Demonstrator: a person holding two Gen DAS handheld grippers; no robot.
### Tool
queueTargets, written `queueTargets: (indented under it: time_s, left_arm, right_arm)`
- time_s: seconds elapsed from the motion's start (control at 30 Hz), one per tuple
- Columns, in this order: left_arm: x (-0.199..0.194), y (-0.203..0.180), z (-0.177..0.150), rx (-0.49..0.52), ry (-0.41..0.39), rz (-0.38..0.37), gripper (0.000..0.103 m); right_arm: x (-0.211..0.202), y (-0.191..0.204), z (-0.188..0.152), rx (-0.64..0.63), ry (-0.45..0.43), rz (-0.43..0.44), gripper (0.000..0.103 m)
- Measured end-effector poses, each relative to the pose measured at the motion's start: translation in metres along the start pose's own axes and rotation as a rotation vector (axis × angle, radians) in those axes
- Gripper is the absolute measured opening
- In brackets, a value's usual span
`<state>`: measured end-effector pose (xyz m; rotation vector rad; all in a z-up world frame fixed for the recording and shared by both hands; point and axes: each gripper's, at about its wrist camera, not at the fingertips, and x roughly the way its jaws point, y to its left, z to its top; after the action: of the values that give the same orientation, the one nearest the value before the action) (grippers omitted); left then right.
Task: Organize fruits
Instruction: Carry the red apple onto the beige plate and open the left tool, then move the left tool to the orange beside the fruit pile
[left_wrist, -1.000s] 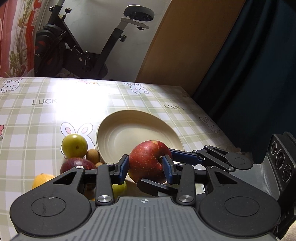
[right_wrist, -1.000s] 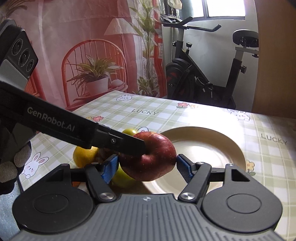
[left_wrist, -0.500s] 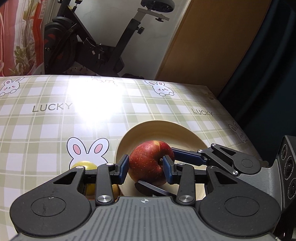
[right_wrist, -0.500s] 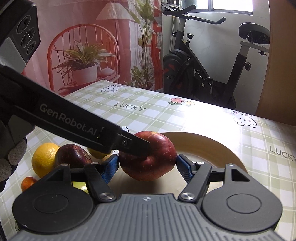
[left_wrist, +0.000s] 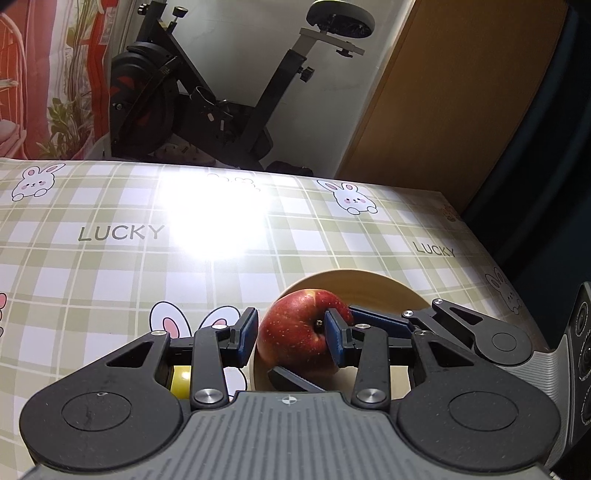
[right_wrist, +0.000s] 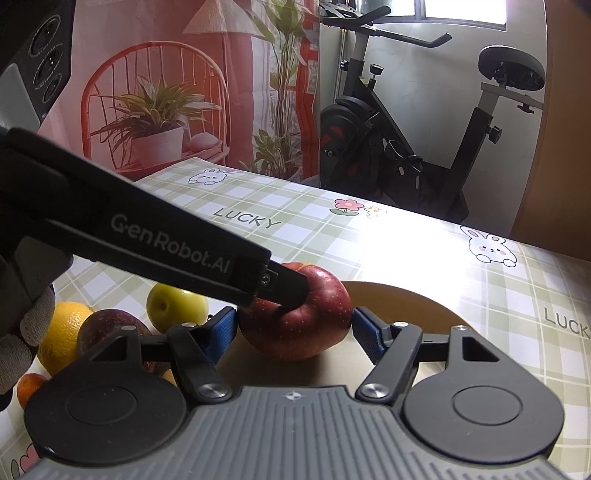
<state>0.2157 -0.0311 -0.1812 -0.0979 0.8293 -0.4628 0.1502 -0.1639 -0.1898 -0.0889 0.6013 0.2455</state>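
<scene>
My left claw (left_wrist: 291, 341) is closed on the red apple (left_wrist: 295, 332) at lower centre of its view, 1 pad near the stem dimple, the other on the flank. My right claw (right_wrist: 293, 332) stands wide, its 2 blue pads flanking the apple without squeezing. I judge the apple firm, fairly heavy, waxy and prone to roll, so a grip across its widest part suits best. It hangs over the near part of the plate (right_wrist: 413, 306). Left of that, other fruit, including a green one (right_wrist: 177, 304), lies on the table (right_wrist: 369, 236).
</scene>
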Motion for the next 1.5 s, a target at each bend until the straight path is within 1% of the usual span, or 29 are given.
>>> queueTargets:
  time_s: [0.1,0.2,0.23,0.27,0.3,0.33,0.53,0.63,0.7,0.8,0.93,1.07,1.13,1.17,1.23,1.3,1.5]
  left_arm:
    - [0.000,0.000,0.001,0.003,-0.002,0.004,0.042]
    - [-0.003,-0.001,0.001,0.005,-0.006,0.013,0.044]
    - [-0.006,-0.002,0.001,0.006,-0.007,0.020,0.048]
    - [-0.009,-0.002,0.001,0.009,-0.011,0.033,0.054]
    - [-0.014,-0.003,0.001,0.015,-0.020,0.045,0.057]
    - [-0.019,-0.003,0.001,0.021,-0.032,0.050,0.060]
    - [-0.059,-0.002,0.004,0.021,-0.100,0.074,0.063]
    - [-0.083,-0.003,0.001,0.026,-0.139,0.104,0.068]
    - [-0.098,-0.002,-0.002,0.023,-0.158,0.118,0.068]
    - [-0.124,0.001,-0.011,0.019,-0.188,0.149,0.069]
    - [-0.151,0.004,-0.026,0.009,-0.218,0.181,0.069]
    - [-0.172,0.010,-0.044,-0.003,-0.227,0.226,0.070]
    - [-0.181,0.015,-0.052,-0.040,-0.219,0.250,0.072]
    - [-0.186,0.018,-0.056,-0.063,-0.225,0.247,0.074]
    - [-0.193,0.022,-0.065,-0.085,-0.230,0.235,0.076]
    - [-0.196,0.021,-0.075,-0.077,-0.225,0.242,0.076]
    - [-0.192,0.018,-0.096,-0.060,-0.190,0.236,0.075]
  right_arm:
    - [0.000,0.001,0.001,-0.006,0.006,-0.014,0.071]
    - [-0.001,0.004,0.002,-0.015,0.018,-0.029,0.072]
    - [-0.003,0.004,0.003,-0.011,0.021,-0.033,0.072]
    - [-0.005,0.005,0.004,-0.009,0.020,-0.032,0.074]
    - [-0.008,0.005,0.004,-0.009,0.016,-0.034,0.077]
    - [-0.011,0.006,0.004,-0.011,0.013,-0.039,0.077]
    - [-0.040,0.012,0.010,0.001,-0.023,-0.054,0.077]
    - [-0.060,0.016,0.013,0.050,-0.059,-0.050,0.077]
    - [-0.074,0.020,0.014,0.082,-0.084,-0.041,0.077]
    - [-0.091,0.028,0.014,0.108,-0.113,-0.031,0.078]
    - [-0.109,0.043,0.011,0.111,-0.139,-0.025,0.078]
    - [-0.123,0.058,0.005,0.114,-0.155,-0.016,0.078]
    - [-0.130,0.067,0.000,0.108,-0.164,-0.006,0.078]
    - [-0.132,0.070,-0.002,0.104,-0.165,0.001,0.078]
    - [-0.136,0.078,-0.009,0.085,-0.163,0.016,0.077]
    - [-0.138,0.086,-0.018,0.068,-0.155,0.025,0.075]
    - [-0.133,0.097,-0.041,0.048,-0.080,0.062,0.065]
